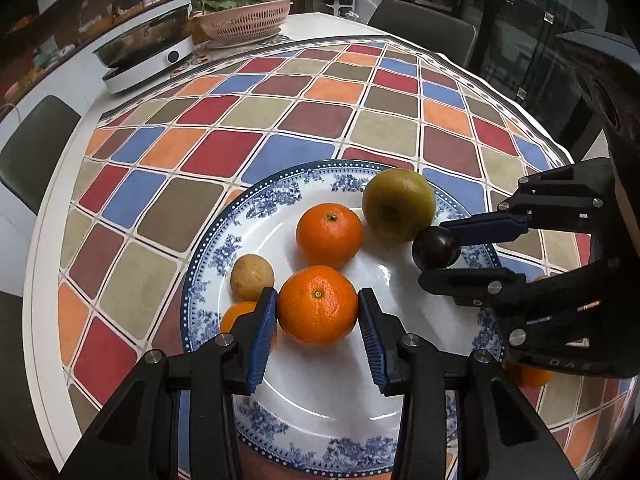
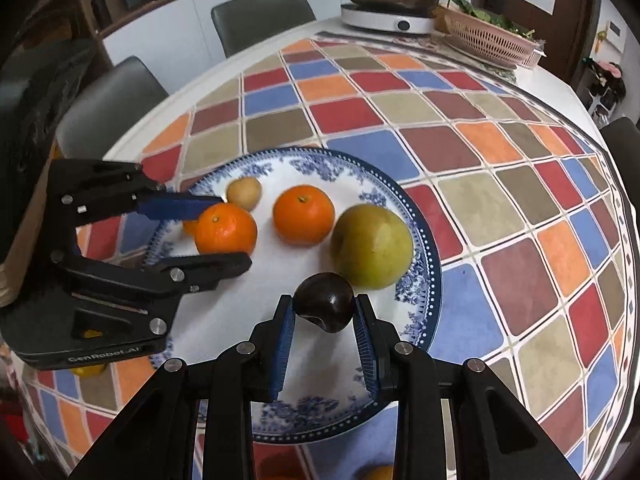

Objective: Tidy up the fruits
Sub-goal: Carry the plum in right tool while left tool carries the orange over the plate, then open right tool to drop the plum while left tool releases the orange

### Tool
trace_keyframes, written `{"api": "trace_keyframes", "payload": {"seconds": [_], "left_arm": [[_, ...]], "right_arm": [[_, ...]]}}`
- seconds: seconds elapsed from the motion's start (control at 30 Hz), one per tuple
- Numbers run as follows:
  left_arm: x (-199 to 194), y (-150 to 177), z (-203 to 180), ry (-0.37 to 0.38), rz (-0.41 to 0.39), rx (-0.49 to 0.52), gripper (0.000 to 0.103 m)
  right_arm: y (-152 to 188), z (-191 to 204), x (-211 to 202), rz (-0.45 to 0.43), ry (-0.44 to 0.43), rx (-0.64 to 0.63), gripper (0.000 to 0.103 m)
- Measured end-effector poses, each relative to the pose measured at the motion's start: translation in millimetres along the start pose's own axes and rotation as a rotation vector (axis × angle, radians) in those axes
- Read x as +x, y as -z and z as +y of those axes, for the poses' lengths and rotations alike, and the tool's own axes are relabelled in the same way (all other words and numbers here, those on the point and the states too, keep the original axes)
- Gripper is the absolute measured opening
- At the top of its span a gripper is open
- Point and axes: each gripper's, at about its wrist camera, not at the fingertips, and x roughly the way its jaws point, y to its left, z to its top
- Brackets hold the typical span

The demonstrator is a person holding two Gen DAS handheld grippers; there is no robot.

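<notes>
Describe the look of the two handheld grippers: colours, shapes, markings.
Both match. The left gripper and the right gripper have angular matte black bodies with silver round screw heads, and two straight fingers faced with ribbed blue pads. Seen from the right wrist, the left gripper's body carries white "GenRobot.AI" lettering. No cables or sleeves show.

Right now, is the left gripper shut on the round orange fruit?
Shut on it: the left gripper has both blue pads against the round orange fruit, above the blue-patterned plate.
</notes>
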Motion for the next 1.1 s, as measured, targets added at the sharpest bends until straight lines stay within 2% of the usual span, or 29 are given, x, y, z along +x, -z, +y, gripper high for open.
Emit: {"api": "trace_keyframes", "payload": {"seconds": [0.17, 0.43, 0.63, 0.9, 0.97, 1.1], "left_arm": [[11.0, -0.4, -4.5, -0.012, 0.034, 0.025, 0.040], [11.9, -1.0, -5.5, -0.019, 0.035, 0.028, 0.041], [10.7, -0.8, -8.0, -0.034, 0.039, 0.030, 0.041], [-14.8, -1.6, -13.1, -0.052, -0.007, 0.025, 0.047], [-25.3, -1.5, -14.2, -0.053, -0.017, 0.015, 0.048], [-46.4, 0.1, -18.9, -0.083, -0.042, 0.004, 0.050]], "right_arm": [[0.4, 1.2, 4.4, 0.009, 0.011, -0.025, 0.031], [4.8, -4.7, 15.7, 0.040, 0.023, -0.020, 0.031], [5.1, -4.0, 15.7, 0.031, 0.027, -0.020, 0.031], [6.1, -2.4, 4.4, 0.011, 0.018, -0.007, 0.033], [7.6, -1.8, -2.5, -0.009, 0.023, -0.003, 0.042], [8.9, 1.5, -18.1, -0.038, 0.017, 0.007, 0.043]]}}
